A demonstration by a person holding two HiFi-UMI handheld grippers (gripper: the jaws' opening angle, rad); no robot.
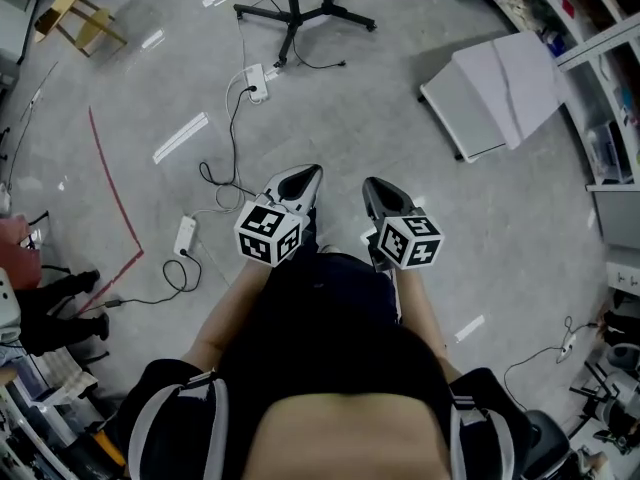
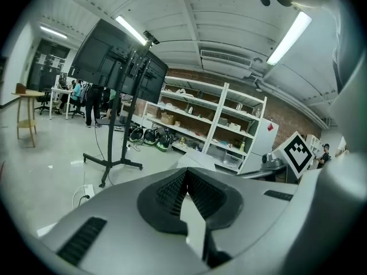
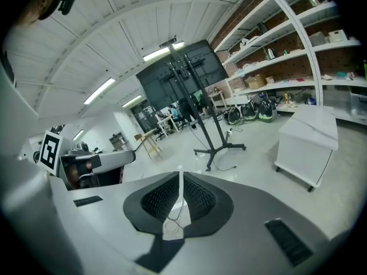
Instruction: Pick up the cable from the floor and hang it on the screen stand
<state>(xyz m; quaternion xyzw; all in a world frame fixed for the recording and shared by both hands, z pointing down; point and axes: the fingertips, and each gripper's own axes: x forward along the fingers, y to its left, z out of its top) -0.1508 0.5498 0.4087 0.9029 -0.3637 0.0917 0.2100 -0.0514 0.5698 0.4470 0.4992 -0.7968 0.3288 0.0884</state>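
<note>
Left gripper (image 1: 303, 178) and right gripper (image 1: 377, 186) are hovering with jaws clenched empty, since the cable (image 1: 232, 133) is lying on the floor (image 1: 390, 108), far left, by the screen stand (image 1: 296, 8).

White cabinet (image 1: 495, 93) at upper right, wooden stool (image 1: 78, 13) at upper left, red floor tape (image 1: 112, 196).

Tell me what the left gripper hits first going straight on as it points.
Probably the white cabinet seen just above its jaw tips; the screen stand lies off left. Depth unclear.
</note>
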